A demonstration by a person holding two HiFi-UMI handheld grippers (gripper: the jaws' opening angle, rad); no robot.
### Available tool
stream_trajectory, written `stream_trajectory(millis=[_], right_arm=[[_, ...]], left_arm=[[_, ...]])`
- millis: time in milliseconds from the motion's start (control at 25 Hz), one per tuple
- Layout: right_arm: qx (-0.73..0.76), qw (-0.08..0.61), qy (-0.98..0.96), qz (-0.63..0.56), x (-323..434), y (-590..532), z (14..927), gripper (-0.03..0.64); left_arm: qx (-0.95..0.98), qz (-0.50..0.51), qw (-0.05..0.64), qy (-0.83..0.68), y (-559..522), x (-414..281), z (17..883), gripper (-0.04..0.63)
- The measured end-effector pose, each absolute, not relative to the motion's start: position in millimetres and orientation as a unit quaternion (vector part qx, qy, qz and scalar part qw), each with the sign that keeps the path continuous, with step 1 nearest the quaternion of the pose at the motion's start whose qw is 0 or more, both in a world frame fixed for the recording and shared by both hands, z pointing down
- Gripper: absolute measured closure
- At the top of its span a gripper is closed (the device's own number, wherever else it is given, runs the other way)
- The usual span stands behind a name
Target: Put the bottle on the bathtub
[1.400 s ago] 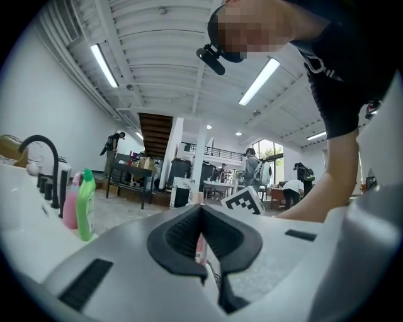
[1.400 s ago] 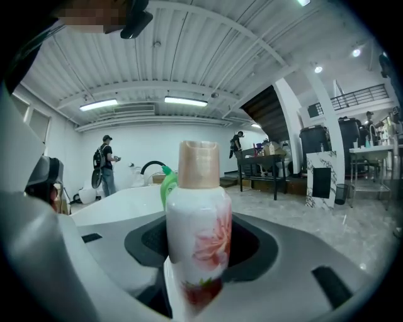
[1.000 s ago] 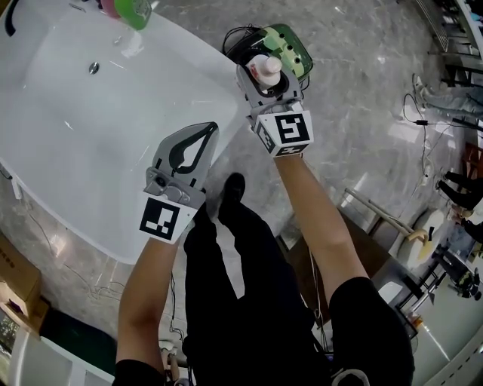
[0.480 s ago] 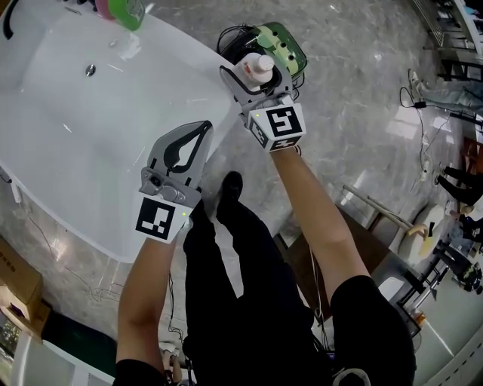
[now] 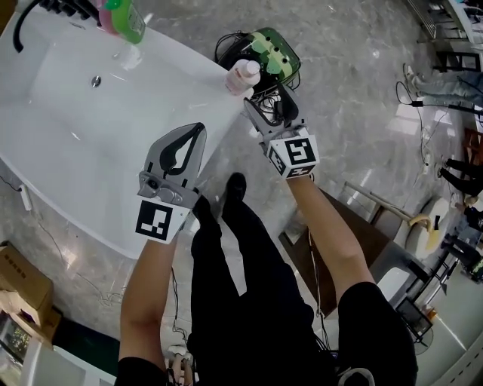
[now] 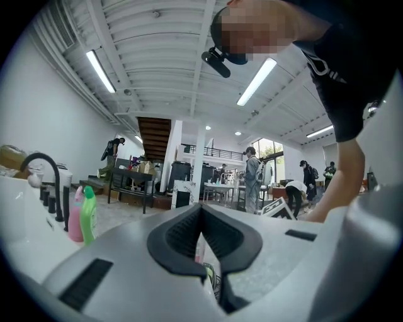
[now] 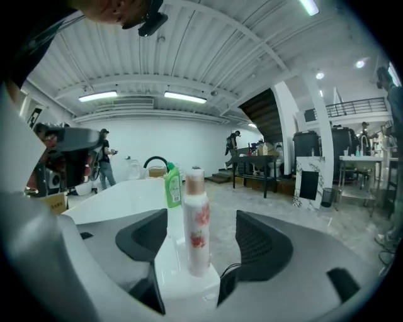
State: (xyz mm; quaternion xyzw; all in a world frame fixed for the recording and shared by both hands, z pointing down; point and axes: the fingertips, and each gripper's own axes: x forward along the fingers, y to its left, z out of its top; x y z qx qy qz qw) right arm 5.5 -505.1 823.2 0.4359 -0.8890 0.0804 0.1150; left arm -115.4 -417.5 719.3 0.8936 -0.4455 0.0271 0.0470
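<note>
Nearest me, my left gripper (image 5: 195,136) hangs over the near rim of the bathtub (image 5: 106,158), its jaws pressed together on nothing; it has no part in this step. My right gripper (image 5: 270,111) sits just short of the tub's corner with its jaws spread wide. The bottle (image 7: 195,220) stands upright between them on the white corner ledge, and I see a gap on either side, so neither pad touches it.

I judge the placing as good as done: the bottle rests on the tub on its own base, close to the edge of the corner. What is left is getting clear. The next move calls for drawing the right gripper straight back along its own line, jaws kept wide, without swinging sideways. The bottle is tall and narrow, so a brush from a pad could tip it off the ledge onto the floor.

Beyond the corner, a green basket (image 5: 273,49) sits on the floor. At the tub's far end stand a green bottle (image 5: 130,16) and a pink one beside the black faucet (image 7: 155,161).
</note>
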Motion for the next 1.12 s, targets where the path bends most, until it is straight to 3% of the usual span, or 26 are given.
stream_trajectory(millis=[160, 440, 720, 1120], right_arm=[[0.445, 0.097, -0.890, 0.033, 22, -482, 706, 0.432], [0.464, 0.026, -0.885, 0.009, 24, -436, 468, 0.589], [0.459, -0.022, -0.887, -0.029, -2, -347, 323, 0.609], [0.484, -0.012, -0.874, -0.048, 10, -265, 294, 0.609]], left_arm=[[0.887, 0.039, 0.048, -0.458, -413, -123, 650, 0.588], [0.884, 0.020, 0.007, -0.466, -393, -129, 456, 0.588], [0.887, 0.012, -0.042, -0.459, -318, -141, 328, 0.588], [0.860, 0.006, -0.037, -0.509, -245, -151, 304, 0.588]])
